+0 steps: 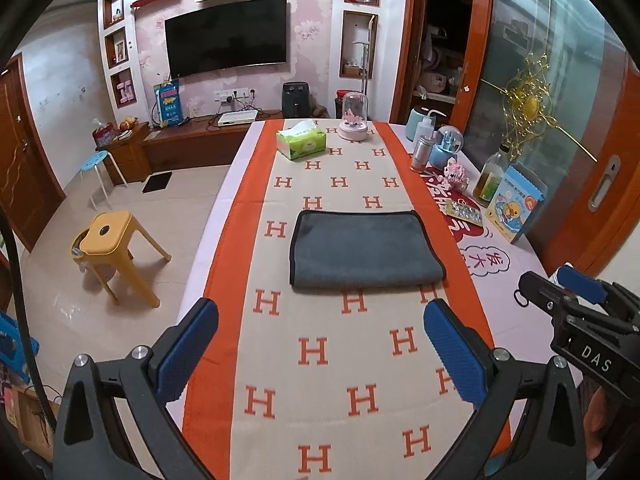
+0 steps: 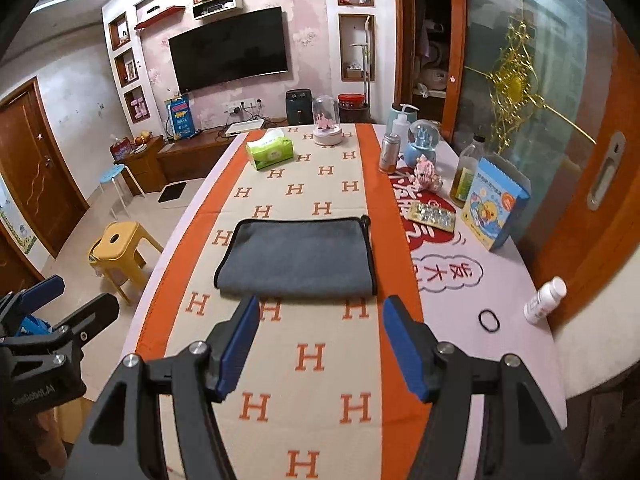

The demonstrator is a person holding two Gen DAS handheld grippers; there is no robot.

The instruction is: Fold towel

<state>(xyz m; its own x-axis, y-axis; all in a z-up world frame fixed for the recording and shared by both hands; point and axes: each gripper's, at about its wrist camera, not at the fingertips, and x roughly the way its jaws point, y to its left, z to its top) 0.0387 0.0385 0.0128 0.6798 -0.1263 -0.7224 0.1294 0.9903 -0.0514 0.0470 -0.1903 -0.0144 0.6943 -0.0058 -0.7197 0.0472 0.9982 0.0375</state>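
A grey towel with black edging lies folded flat on the orange and cream H-patterned table runner; it also shows in the right wrist view. My left gripper is open and empty, held above the runner just short of the towel's near edge. My right gripper is open and empty, close to the towel's near edge. The right gripper also shows at the right of the left wrist view. The left gripper shows at the left edge of the right wrist view.
A green tissue box and a glass dome ornament stand at the far end. Bottles, a snow globe, a blue book box, a white pill bottle and a hair tie line the right side. A yellow stool stands left.
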